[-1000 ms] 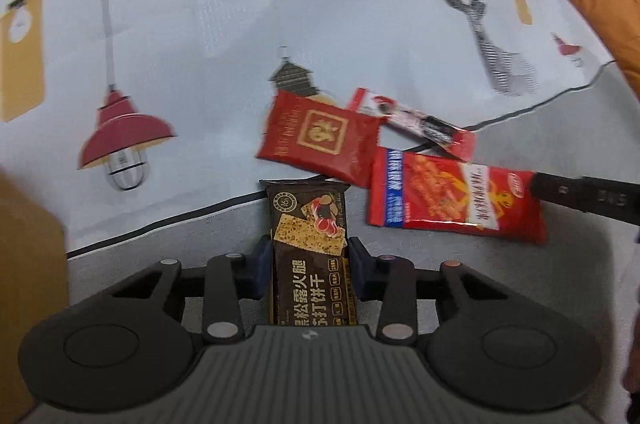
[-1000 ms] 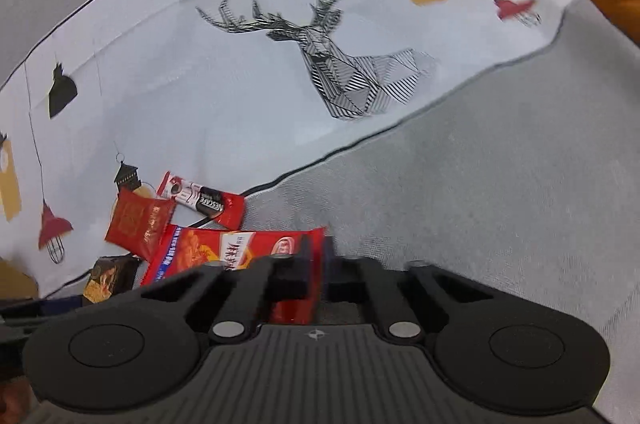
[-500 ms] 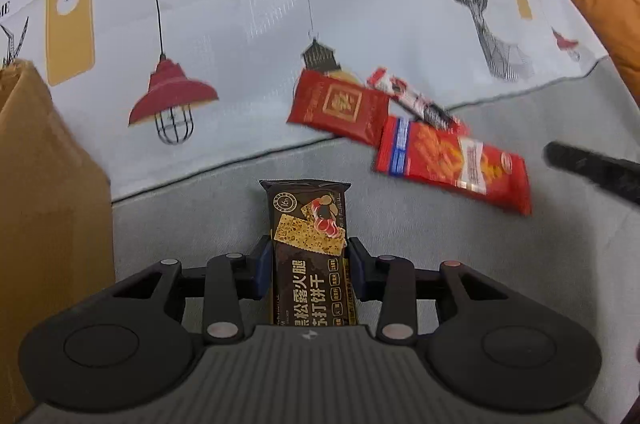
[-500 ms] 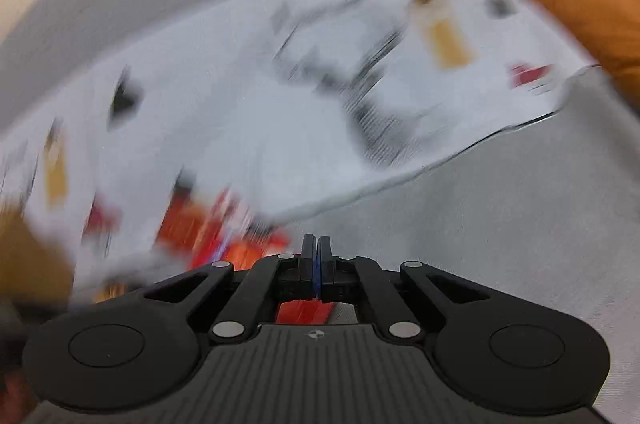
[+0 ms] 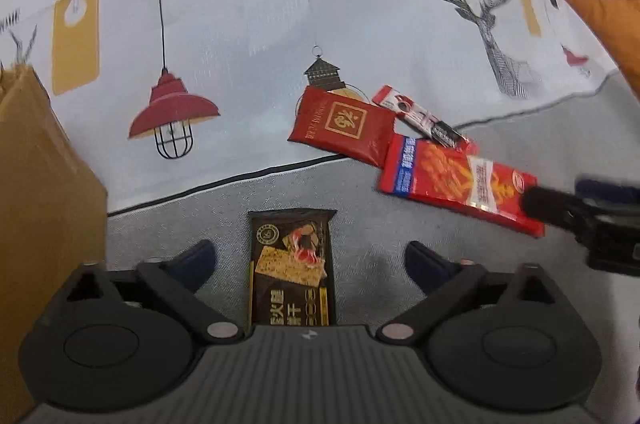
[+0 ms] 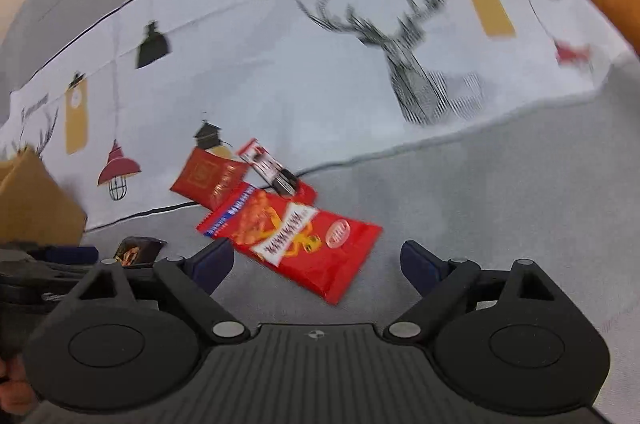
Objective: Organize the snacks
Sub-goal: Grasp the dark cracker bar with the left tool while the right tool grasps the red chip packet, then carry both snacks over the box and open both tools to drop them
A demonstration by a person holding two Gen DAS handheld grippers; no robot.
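Note:
My left gripper (image 5: 311,260) is open, with a dark brown cracker packet (image 5: 292,268) lying on the grey cloth between its spread fingers, untouched. My right gripper (image 6: 316,260) is open and empty, just short of a bright red snack bag (image 6: 296,236). That bag also shows in the left wrist view (image 5: 456,180), right of centre. Behind it lie a dark red sachet (image 5: 340,124) and a slim red-and-white stick pack (image 5: 420,116), overlapping. The right gripper's finger shows at the right edge of the left wrist view (image 5: 576,212).
A brown cardboard box (image 5: 36,192) stands at the left, close to my left gripper. A white printed cloth (image 5: 280,24) with lamps and a deer covers the far area. An orange cushion (image 5: 608,28) lies at the far right.
My left gripper has opened and let go of the cracker packet, which now lies on the grey cloth. My right gripper has opened and pulled back from the red snack bag.

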